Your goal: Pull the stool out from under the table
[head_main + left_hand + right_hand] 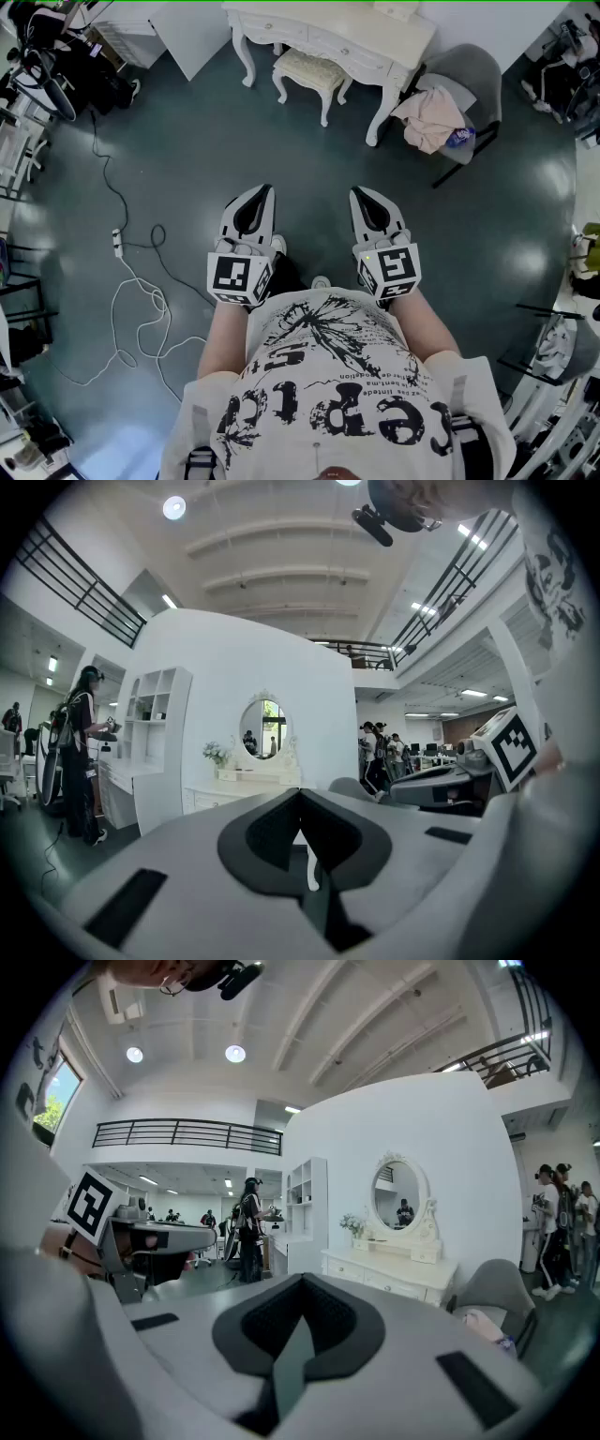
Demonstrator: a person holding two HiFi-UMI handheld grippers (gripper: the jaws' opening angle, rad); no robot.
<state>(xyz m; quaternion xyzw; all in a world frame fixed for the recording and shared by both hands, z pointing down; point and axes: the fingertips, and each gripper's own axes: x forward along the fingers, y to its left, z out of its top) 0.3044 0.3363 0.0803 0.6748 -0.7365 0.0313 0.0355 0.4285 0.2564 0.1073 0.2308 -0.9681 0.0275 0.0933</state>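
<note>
A white dressing table (328, 33) stands at the far side of the dark floor. The cream cushioned stool (307, 73) sits half under its front edge. Both grippers are held close to my body, well short of the stool and apart from it. My left gripper (266, 188) and my right gripper (357, 191) point toward the table, jaws together, nothing held. In the left gripper view the left gripper (300, 793) is shut, with the dressing table (246, 794) beyond. In the right gripper view the right gripper (302, 1279) is shut, with the dressing table (389, 1274) ahead; the stool is hidden behind the jaws.
A grey chair (473, 70) with a pink cloth (431, 117) stands right of the table. A white cable (131, 300) and a power strip (117, 242) lie on the floor at left. Equipment racks (28, 84) line the left edge. People stand in the background (249, 1227).
</note>
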